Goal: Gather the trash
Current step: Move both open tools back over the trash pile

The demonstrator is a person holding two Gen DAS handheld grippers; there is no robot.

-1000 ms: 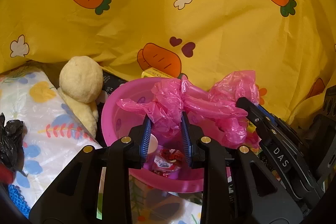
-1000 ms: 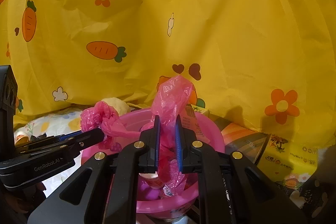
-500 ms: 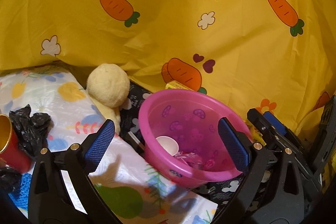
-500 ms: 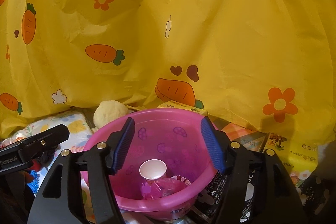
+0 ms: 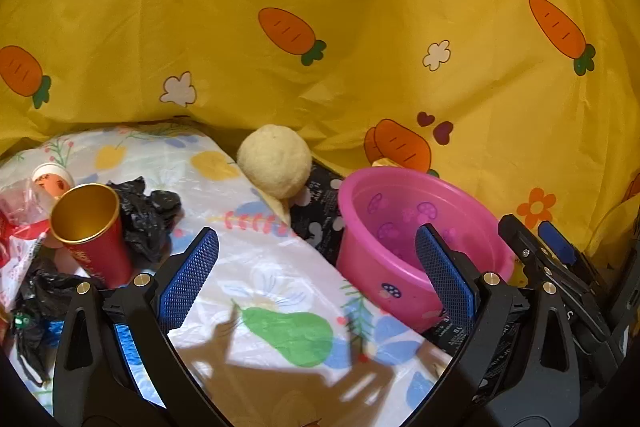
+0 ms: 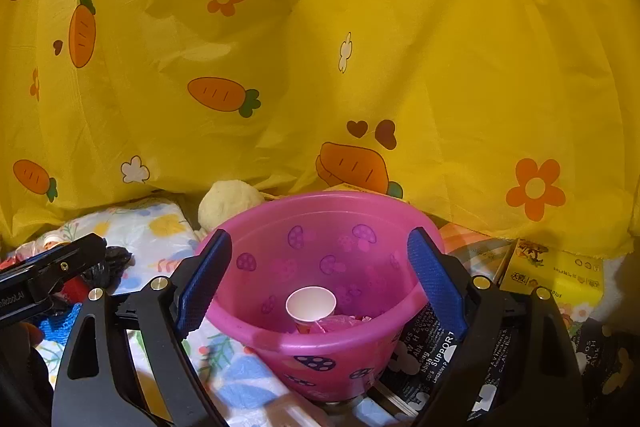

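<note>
A pink bowl (image 6: 320, 339) with mushroom prints holds a white paper cup (image 6: 311, 304) and crumpled pink plastic (image 6: 340, 324). My right gripper (image 6: 320, 287) is open and empty, its jaws either side of the bowl's near rim. In the left wrist view the bowl (image 5: 380, 267) is at right. My left gripper (image 5: 316, 279) is open and empty over the floral sheet (image 5: 256, 291). A red cup with gold inside (image 5: 90, 231), a crumpled black bag (image 5: 146, 215) and clear and red wrappers (image 5: 20, 211) lie at left.
A yellow carrot-print cloth (image 5: 320, 27) hangs behind everything. A cream plush ball (image 5: 275, 161) sits between the sheet and the bowl. Yellow cartons (image 6: 552, 275) and black printed packaging (image 6: 432, 351) lie right of the bowl. The right gripper shows in the left wrist view (image 5: 560, 259).
Both grippers opened and let go of the pink plastic bag, which now lies in the bowl. The left gripper swung left, bringing the red cup and black bag into view.
</note>
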